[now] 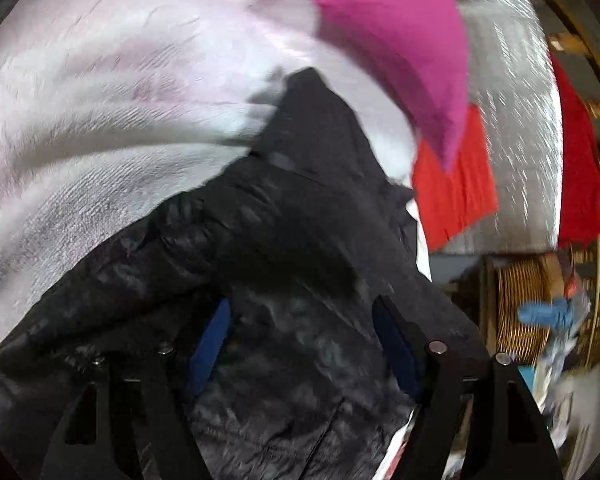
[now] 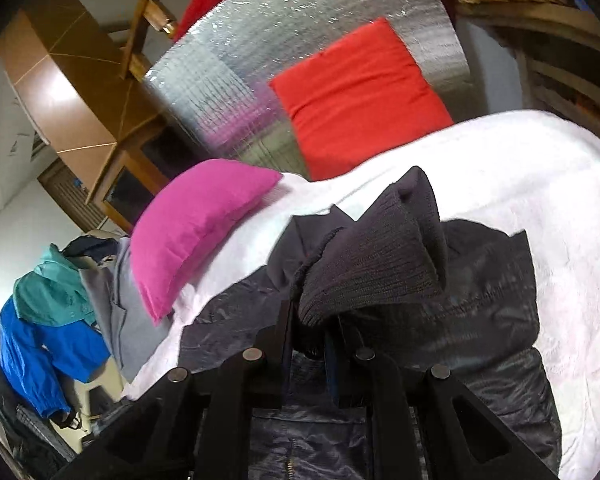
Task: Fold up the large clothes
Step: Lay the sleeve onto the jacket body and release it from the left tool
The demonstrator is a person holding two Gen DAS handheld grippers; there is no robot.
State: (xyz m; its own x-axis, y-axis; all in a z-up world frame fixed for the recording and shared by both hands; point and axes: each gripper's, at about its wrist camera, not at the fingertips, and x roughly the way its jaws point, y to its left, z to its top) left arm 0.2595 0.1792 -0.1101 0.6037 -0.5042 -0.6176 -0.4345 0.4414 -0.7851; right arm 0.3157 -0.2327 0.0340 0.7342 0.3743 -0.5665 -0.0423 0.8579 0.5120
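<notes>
Black jacket [image 2: 480, 280] lies on white bedspread [image 2: 560, 200], below pink pillow [image 2: 192, 232]. Left gripper [image 1: 300, 344] spread wide over it, view blurred. Right gripper [image 2: 308, 344] clenched on jacket's knit cuff [image 2: 372, 256], fingertips buried.

Your jacket [image 2: 440, 320] on the bedspread [image 2: 540, 184], 2 cushions [image 2: 196, 228] behind it, clothes pile [image 2: 56, 320] off its left edge.
</notes>
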